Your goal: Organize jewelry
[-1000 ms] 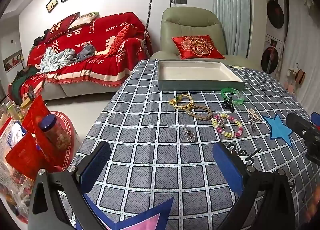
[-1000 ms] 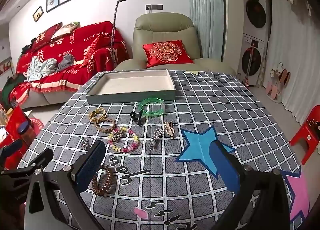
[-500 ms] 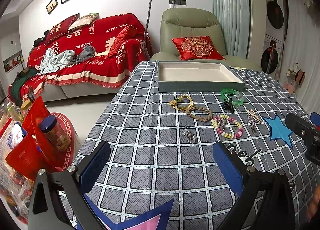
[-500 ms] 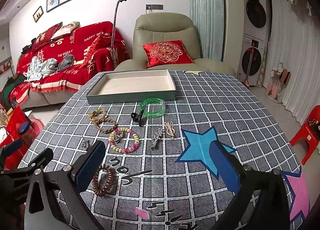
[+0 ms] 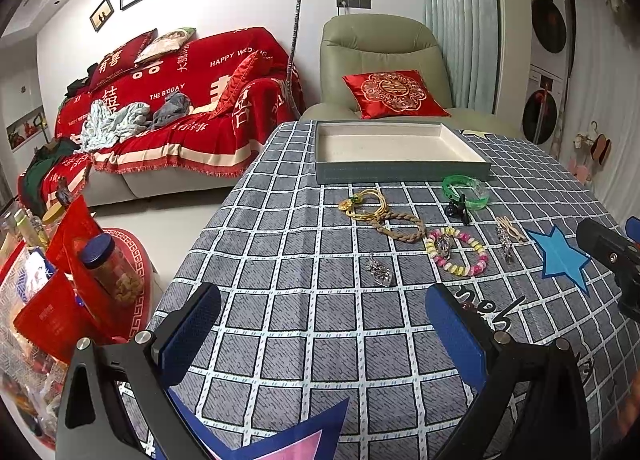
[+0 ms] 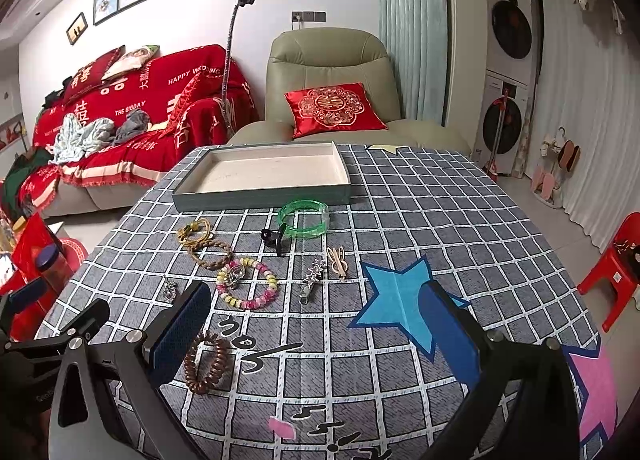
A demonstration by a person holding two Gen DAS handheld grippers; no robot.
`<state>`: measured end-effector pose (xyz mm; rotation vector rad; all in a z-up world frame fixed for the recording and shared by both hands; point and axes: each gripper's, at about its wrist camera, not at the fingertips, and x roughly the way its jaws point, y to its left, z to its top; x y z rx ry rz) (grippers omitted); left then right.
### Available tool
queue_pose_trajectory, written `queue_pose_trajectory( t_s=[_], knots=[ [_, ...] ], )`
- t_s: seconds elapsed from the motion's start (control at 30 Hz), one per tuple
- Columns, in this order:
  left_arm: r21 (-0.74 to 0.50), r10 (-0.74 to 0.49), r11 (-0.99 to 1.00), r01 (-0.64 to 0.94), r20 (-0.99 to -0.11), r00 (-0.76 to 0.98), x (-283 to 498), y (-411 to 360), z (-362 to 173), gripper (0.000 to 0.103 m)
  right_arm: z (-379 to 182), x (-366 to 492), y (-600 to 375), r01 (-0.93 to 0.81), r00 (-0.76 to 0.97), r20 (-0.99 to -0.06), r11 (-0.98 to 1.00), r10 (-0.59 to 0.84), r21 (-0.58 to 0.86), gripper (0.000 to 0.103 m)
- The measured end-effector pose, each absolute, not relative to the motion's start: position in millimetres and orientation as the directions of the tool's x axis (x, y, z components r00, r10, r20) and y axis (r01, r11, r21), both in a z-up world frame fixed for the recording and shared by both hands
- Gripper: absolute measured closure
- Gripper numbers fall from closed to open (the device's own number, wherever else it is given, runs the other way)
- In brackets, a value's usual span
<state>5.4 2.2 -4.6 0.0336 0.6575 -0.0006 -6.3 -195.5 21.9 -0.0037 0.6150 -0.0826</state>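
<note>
An empty grey tray (image 5: 400,174) (image 6: 260,200) stands at the table's far side. In front of it lie a green bangle (image 6: 304,218), a black claw clip (image 6: 274,238), gold cords (image 5: 366,202), a braided brown bracelet (image 5: 402,226), a pink-yellow bead bracelet (image 6: 248,284), a silver heart pendant (image 5: 380,272), a silver hair clip (image 6: 310,280), a beige hair clip (image 6: 338,260) and a brown coil hair tie (image 6: 206,362). My left gripper (image 5: 320,332) and right gripper (image 6: 316,332) are open and empty, above the near table.
The table has a grey checked cloth (image 6: 400,220) with a blue star patch (image 6: 400,300). A red sofa (image 5: 172,108) and a green armchair (image 5: 380,60) stand behind. A jar and red bags (image 5: 80,280) sit left of the table; a red stool (image 6: 616,264) stands right.
Both views have shifted very slightly; the jewelry has not moved and both grippers stay open.
</note>
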Motion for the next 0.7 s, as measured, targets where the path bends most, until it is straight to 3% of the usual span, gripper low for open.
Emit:
queue_pose_trajectory(
  t_s=[0.7],
  knots=[
    [0.042,0.014,0.999,0.014,-0.612,0.791,6.5,1.0,-4.3,0.000,22.1,-4.6,-197.5,0.076,0.814,-0.575,0.997,-0.079,-0.028,0.000]
  ],
)
